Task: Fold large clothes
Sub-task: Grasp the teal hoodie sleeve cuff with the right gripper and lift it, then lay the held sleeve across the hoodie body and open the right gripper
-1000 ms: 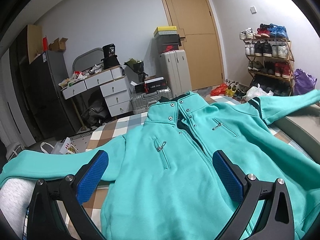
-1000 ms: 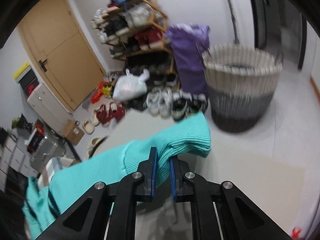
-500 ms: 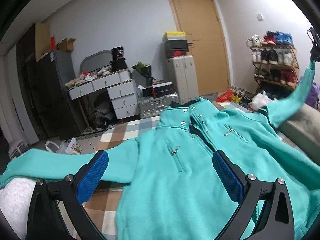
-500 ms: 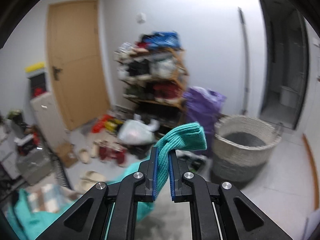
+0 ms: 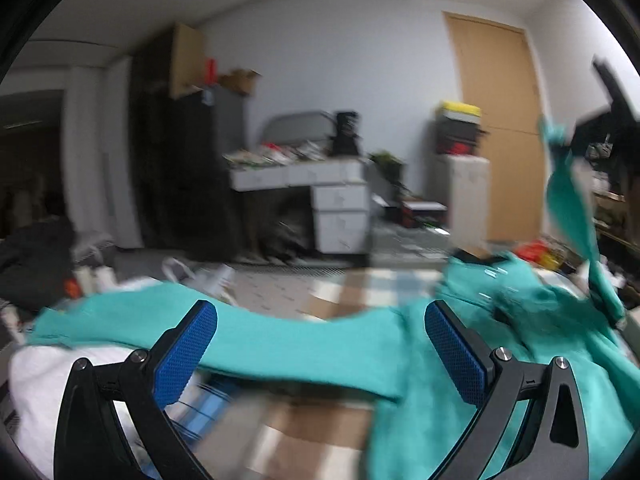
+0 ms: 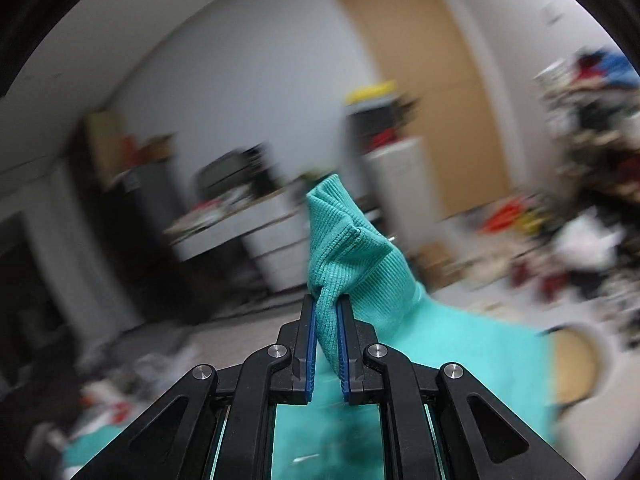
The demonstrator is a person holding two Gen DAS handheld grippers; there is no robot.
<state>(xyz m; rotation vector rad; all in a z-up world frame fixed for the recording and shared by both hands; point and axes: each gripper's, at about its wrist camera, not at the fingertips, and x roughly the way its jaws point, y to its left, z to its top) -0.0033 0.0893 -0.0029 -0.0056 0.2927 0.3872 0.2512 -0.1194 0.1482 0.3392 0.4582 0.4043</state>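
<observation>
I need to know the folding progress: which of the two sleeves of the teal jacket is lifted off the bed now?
The sleeve at the right of the left wrist view, pinched at its cuff by the right tool. The other sleeve lies flat.

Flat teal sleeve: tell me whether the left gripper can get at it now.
Probably yes. The left gripper is open, the flat sleeve lies between its fingers, uncovered; the right gripper pinches the other cuff.

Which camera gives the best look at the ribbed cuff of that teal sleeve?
The right wrist view: the cuff sits close and sharp, pinched in the right gripper. The left wrist view shows it only small and blurred, at the right edge.
</observation>
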